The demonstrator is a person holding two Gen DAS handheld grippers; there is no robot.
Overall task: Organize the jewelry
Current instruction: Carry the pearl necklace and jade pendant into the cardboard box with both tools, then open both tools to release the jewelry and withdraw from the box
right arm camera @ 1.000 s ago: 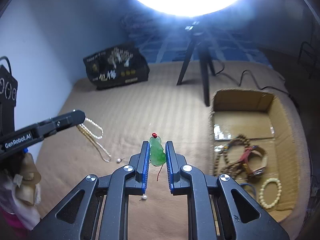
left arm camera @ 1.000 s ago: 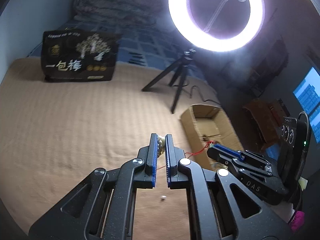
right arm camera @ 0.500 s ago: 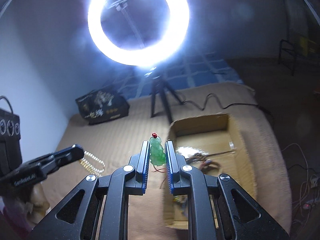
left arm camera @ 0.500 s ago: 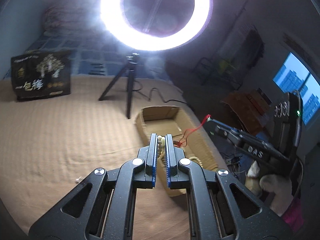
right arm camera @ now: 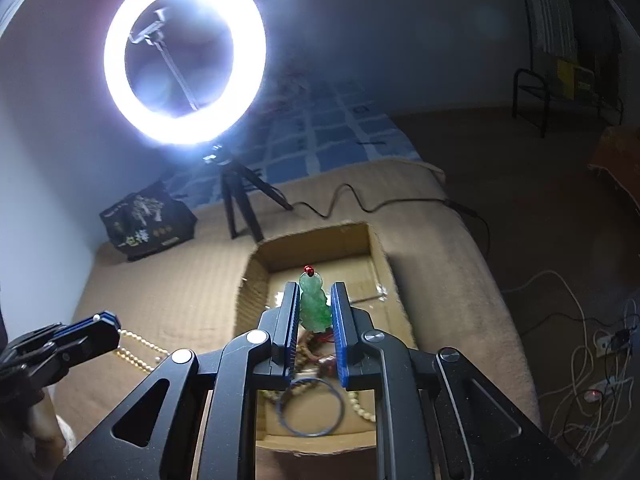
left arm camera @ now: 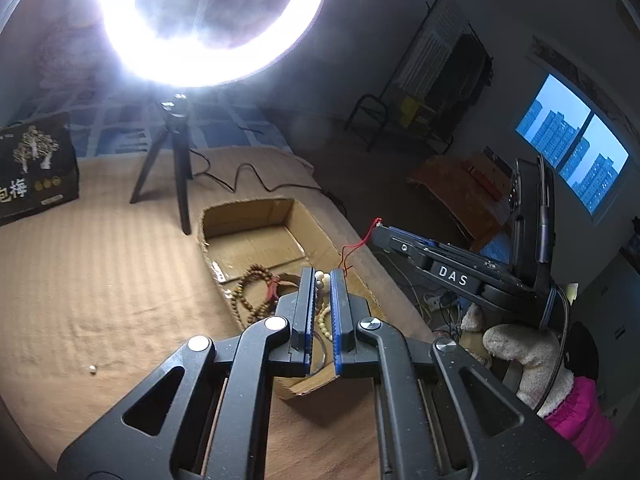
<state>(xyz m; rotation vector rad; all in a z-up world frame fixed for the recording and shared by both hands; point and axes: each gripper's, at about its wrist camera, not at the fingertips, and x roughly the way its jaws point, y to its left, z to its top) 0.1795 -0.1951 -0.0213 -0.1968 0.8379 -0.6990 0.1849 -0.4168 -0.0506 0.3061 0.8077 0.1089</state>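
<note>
- Clamping a cream pearl necklace (left arm camera: pixel 320 280) between the nearly closed fingers of the left claw (left arm camera: pixel 321 276), beads showing in the narrow gap near the tips.
- Trailing the rest of that pearl strand (right arm camera: pixel 136 350) down from the left claw (right arm camera: pixel 102 326) onto the tan bed cover, as seen from the right wrist.
- Pinching a green jade pendant (right arm camera: pixel 315 306) upright between the blue pads of the right claw (right arm camera: pixel 315 290), fingers narrowed onto its sides, a small red bead (right arm camera: pixel 308 269) sitting at its top.
- Dangling a thin red cord (left arm camera: pixel 354 250) from the tip of the right claw (left arm camera: pixel 378 230), which is reaching in from the right of the left claw.
- Hovering both claws over an open cardboard box (left arm camera: pixel 256 210) lying on the bed; the jade pendant hanging above the box floor, ahead of and above the pieces already inside.
- Lying in the box just below the left claw: a brown wooden bead string (left arm camera: pixel 250 292) and a cream bead bracelet (left arm camera: pixel 324 320).
- Showing beneath the right claw, at the near end of the box (right arm camera: pixel 320 236): a thin blue ring bangle (right arm camera: pixel 312 406).
- Resting well to the left of the left claw on the bed cover (left arm camera: pixel 100 280): one loose pearl (left arm camera: pixel 93 368).
- Glowing beyond the box: a ring light (right arm camera: pixel 184 60) on a black tripod (right arm camera: pixel 236 196).
</note>
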